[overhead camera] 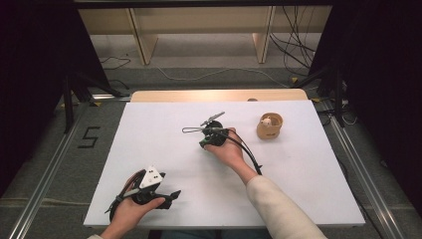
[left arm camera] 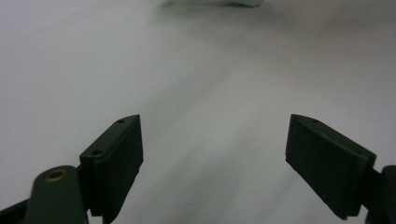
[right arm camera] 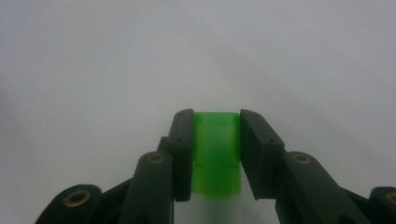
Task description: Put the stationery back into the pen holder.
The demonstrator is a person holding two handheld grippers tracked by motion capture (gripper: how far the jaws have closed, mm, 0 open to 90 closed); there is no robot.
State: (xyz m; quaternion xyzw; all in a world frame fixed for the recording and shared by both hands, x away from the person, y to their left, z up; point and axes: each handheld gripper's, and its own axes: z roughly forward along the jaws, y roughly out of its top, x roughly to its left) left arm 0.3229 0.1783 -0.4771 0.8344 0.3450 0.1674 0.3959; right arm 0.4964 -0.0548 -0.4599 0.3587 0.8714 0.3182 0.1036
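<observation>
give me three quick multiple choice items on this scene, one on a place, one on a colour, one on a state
1. Where does the small tan wooden cup stand on the white table?
A. toward the far right
B. at the near left corner
C. under the left gripper

2. What colour is the translucent plastic block between the right gripper's jaws?
A. red
B. green
C. blue

3. How do the left gripper's jaws stand?
A. clamped on a block
B. wide apart with nothing between
C. shut tight together

Answers:
1. A: the small tan wooden cup sits far right on the white table.
2. B: the translucent plastic block in the right gripper is bright green.
3. B: the left gripper shows bare table between its spread jaws.
</observation>
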